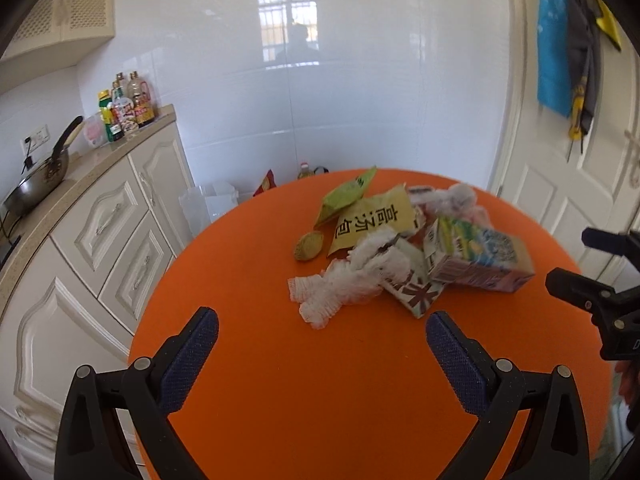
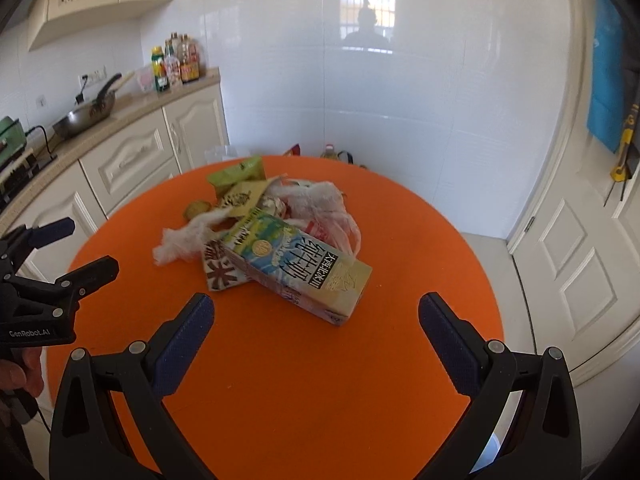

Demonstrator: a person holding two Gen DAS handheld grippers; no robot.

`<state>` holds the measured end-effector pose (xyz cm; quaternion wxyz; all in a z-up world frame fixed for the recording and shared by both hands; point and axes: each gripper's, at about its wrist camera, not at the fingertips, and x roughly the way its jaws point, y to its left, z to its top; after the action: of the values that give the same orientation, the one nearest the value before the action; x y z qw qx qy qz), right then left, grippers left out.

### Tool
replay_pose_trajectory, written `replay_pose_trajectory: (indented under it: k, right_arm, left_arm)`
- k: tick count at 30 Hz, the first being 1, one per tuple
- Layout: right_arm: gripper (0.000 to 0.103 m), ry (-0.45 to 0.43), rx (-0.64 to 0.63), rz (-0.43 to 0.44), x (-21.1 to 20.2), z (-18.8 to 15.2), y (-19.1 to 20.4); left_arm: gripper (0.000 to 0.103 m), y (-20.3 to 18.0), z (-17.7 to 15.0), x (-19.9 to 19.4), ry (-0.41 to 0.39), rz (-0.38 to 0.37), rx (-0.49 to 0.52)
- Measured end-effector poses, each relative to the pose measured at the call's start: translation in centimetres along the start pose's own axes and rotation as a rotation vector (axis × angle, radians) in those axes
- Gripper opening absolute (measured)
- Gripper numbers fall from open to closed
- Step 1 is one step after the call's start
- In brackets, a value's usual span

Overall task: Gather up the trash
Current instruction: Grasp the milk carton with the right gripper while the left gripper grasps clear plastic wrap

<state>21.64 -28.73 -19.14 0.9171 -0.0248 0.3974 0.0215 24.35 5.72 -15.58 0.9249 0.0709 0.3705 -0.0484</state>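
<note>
A heap of trash lies on a round orange table. It holds a milk carton on its side, white crumpled foam netting, a yellow packet, a green wrapper, a small brown-patterned carton, a round biscuit and a crumpled plastic bag. My left gripper is open and empty, just short of the netting. My right gripper is open and empty, just short of the milk carton.
Cream cabinets with a wok and sauce bottles stand on the left. A white door is on the right, a tiled wall behind. A clear plastic bin stands on the floor past the table.
</note>
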Motion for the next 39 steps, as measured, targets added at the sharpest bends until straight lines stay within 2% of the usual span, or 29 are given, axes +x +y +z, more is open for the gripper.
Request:
replay_pose_trajectory:
  k: [8, 12, 14, 16, 17, 19, 20, 26, 33, 39]
  right_arm:
    - [0.103, 0.117, -0.134, 0.033, 7.5, 1.9, 0.0]
    - [0.102, 0.170, -0.197, 0.117, 10.0, 2.7, 0.5]
    - [0.089, 0.167, -0.196, 0.155, 10.3, 3.0, 0.5]
    - [0.081, 0.173, -0.174, 0.189, 10.2, 3.2, 0.3]
    - [0.075, 0.173, -0.178, 0.194, 9.9, 3.1, 0.4]
    - [0.065, 0.173, -0.191, 0.205, 9.3, 2.9, 0.8]
    - [0.059, 0.173, -0.191, 0.212, 9.0, 2.6, 1.0]
    - [0.053, 0.156, -0.124, 0.238, 6.5, 0.6, 1.2]
    - [0.052, 0.105, -0.013, 0.302, 3.0, -1.2, 0.7]
    - [0.055, 0.137, -0.053, 0.253, 1.6, -2.8, 1.8]
  left_arm:
    - [0.102, -2.4, 7.0, 9.7, 0.124, 0.007, 0.172]
    - [0.100, -2.8, 9.6, 14.2, 0.169, -0.025, 0.228]
    - [0.095, -3.1, 10.6, 15.8, 0.181, -0.085, 0.234]
    - [0.066, -3.1, 11.4, 17.4, 0.215, -0.152, 0.217]
    - [0.060, -3.1, 11.9, 17.8, 0.210, -0.185, 0.191]
    - [0.030, -3.5, 12.6, 18.3, 0.209, -0.205, 0.184]
    - [0.028, -3.6, 12.8, 18.6, 0.208, -0.206, 0.184]
    - [0.023, -5.0, 13.8, 19.2, 0.174, -0.232, 0.153]
    - [0.023, -7.1, 13.4, 16.8, 0.109, -0.235, 0.064]
    - [0.024, -9.1, 12.6, 16.3, 0.106, -0.254, 0.051]
